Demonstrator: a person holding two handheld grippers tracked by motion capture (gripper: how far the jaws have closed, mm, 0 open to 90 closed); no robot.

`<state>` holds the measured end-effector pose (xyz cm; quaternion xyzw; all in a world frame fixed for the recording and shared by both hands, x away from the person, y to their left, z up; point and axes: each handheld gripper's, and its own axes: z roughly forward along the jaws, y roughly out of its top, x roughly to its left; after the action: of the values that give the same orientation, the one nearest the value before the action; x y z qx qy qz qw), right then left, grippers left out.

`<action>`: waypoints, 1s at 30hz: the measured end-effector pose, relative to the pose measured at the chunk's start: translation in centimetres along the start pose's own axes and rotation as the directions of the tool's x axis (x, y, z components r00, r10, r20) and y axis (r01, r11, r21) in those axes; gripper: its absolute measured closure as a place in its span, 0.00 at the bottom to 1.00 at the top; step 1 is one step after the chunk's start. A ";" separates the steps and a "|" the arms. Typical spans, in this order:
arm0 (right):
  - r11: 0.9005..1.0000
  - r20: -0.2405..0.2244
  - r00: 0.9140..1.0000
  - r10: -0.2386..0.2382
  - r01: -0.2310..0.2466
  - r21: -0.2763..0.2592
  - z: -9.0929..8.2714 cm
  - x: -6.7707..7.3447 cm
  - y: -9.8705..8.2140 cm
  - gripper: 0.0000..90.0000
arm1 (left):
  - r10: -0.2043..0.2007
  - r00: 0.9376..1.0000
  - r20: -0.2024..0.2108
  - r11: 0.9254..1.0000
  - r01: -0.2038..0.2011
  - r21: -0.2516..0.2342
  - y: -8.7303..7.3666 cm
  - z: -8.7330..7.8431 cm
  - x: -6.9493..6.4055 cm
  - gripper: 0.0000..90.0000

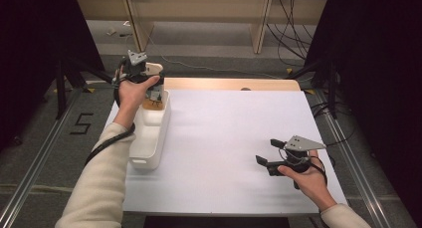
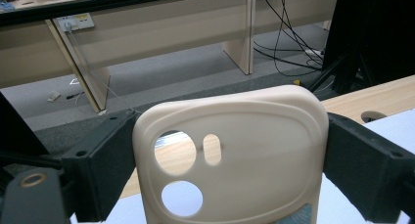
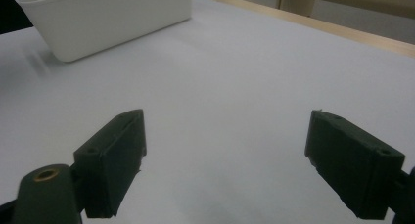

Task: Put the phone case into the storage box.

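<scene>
**Phone case in left gripper, above white bin; right gripper idle**

Item 1. Phone case (image 2: 230, 155): beige, soft-looking, rounded corners, with two round camera cut-outs and one small oblong slot. In the left gripper view it stands upright between the two black jaws, its long side edges touching both pads. In the high view its top edge (image 1: 154, 67) shows just beyond the gripper, over the far end of the bin.

Item 2. Left gripper (image 2: 230, 170): jaws wide, pinching the phone case across its width. Held in the person's left hand (image 1: 130, 91) at the table's far left corner, cable trailing down along the cream sleeve.

Item 3. White bin (image 1: 158, 138): long, rectangular plastic container on the left edge of the table, directly under the left gripper. Something brownish lies in its far end; what it is cannot be told.

Item 4. Right gripper (image 3: 225, 155): jaws spread, nothing between them, over bare tabletop. In the high view it sits at the near right (image 1: 268, 153), well apart from the bin and the case, pointing left.

Item 5. Table (image 1: 229, 138): white top, wooden strip along the far edge.
</scene>
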<state>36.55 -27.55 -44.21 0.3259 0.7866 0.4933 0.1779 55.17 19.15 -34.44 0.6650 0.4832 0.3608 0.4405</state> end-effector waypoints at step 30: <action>1.000 0.000 1.000 0.000 0.000 0.001 0.0 0.0 0.0 0.18 | -0.019 1.000 0.007 0.999 0.019 0.034 -0.6 1.1 -0.1 0.12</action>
<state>36.54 -27.55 -44.21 0.3258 0.7869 0.4930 0.1777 55.97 18.86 -35.40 0.6689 0.4941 0.3461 0.4344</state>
